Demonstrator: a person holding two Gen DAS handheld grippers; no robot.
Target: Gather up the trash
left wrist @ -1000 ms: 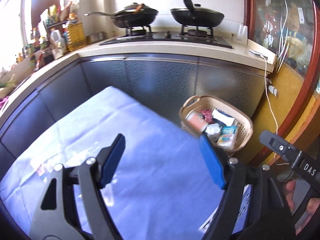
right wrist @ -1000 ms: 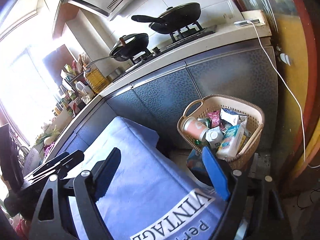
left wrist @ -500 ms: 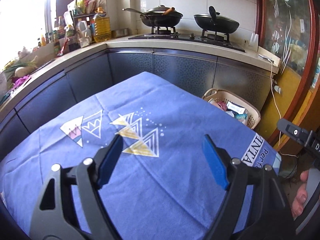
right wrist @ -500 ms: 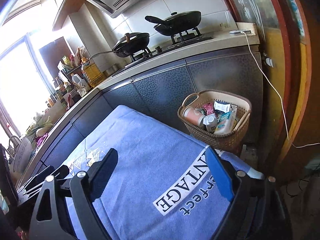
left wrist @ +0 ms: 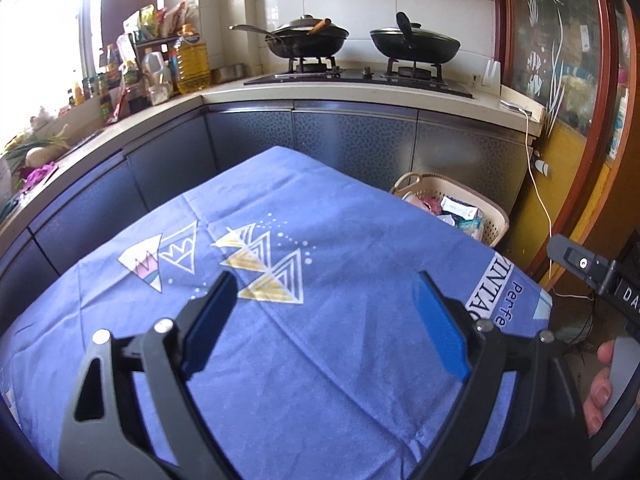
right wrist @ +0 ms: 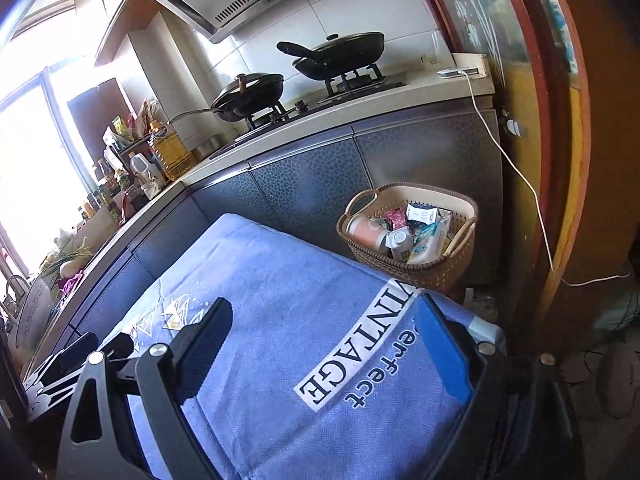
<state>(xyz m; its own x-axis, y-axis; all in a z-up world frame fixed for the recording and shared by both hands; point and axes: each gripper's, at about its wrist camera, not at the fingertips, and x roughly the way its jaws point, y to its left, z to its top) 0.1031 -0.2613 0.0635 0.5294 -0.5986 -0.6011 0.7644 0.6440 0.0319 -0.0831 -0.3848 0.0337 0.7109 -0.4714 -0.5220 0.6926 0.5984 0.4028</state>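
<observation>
Harsh blown-out daylight from the window (left wrist: 44, 36) at left, strong fisheye bending, dark vignetted corners, sharp focus.

My left wrist camera sits just behind its gripper's two fingers (left wrist: 440, 328) and looks forward and down over the blue tablecloth (left wrist: 320, 360), close beneath it, toward the stove (left wrist: 360, 76) straight ahead on the far counter. My right wrist camera looks the same way along its own fingers (right wrist: 444, 348) but stands further right and is angled leftward, so the counter runs slanted across its view. Both views share the tablecloth, the two pans, the bottles by the window and the basket (right wrist: 440, 272) on the floor past the table's right corner; I see the basket (left wrist: 496, 220) more fully from the right
</observation>
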